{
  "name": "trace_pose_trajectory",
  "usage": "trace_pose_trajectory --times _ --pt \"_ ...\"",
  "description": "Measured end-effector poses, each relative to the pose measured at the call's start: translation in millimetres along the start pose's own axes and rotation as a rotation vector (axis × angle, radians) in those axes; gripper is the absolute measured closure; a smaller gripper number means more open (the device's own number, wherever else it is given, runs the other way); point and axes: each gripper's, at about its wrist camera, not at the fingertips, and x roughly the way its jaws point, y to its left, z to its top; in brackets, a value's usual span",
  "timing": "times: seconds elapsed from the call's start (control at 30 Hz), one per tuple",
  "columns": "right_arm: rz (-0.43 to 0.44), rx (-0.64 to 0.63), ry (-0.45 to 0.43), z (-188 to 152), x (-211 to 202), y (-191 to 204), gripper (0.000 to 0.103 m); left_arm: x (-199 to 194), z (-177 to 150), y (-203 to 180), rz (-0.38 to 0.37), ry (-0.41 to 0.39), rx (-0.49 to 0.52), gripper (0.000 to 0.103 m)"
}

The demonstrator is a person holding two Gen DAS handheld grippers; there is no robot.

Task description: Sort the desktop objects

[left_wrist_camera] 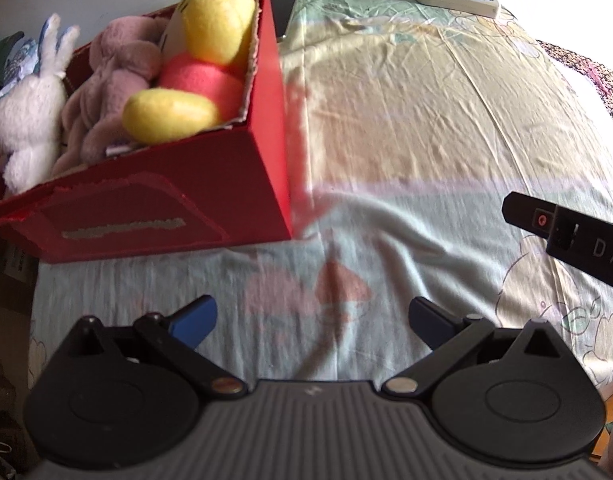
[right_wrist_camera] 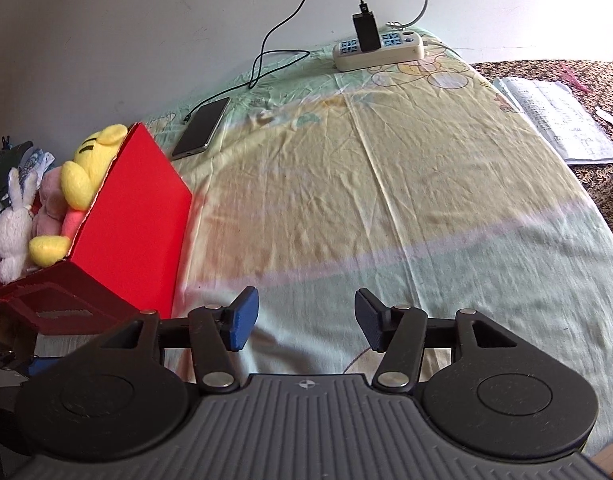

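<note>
At far left the red box (left_wrist_camera: pixel 262 128) on the bed (left_wrist_camera: pixel 406 120) holds the white rabbit (left_wrist_camera: pixel 26 116), the pink plush (left_wrist_camera: pixel 114 80) and the yellow bear (left_wrist_camera: pixel 202 60); left tongs (left_wrist_camera: pixel 312 324) gape empty; right tongs (right_wrist_camera: pixel 304 318) likewise, nothing between their jaws; sorting looks nearly done, so scan rightward, skipping the charging phone (right_wrist_camera: pixel 202 128), power strip (right_wrist_camera: pixel 380 50) and papers (right_wrist_camera: pixel 562 120); only "DA" reads, on the other gripper's body.

Each hand-held gripper (right_wrist_camera: pixel 304 322) has blue fingertips (right_wrist_camera: pixel 242 318), black linkages, ribbed grey body.
</note>
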Motion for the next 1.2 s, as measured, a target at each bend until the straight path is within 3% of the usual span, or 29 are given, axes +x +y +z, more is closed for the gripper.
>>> trace_pose_trajectory --times 0.37,0.63,1.0,1.2 --pt "0.032 -0.061 0.042 -9.0 11.6 32.0 0.045 4.2 -9.9 31.3 0.035 0.027 -0.058 0.001" --pt "-0.036 -0.028 -0.006 -2.0 7.3 49.1 0.036 0.2 -4.8 57.8 0.007 0.010 -0.034 0.001" --pt "-0.123 -0.072 -0.015 -8.6 4.3 61.2 0.034 5.9 6.1 48.8 -0.054 0.005 0.043 0.001" --pt "-0.143 -0.081 -0.010 -8.0 7.7 66.8 0.032 6.8 7.9 51.2 -0.051 -0.003 0.044 0.001"
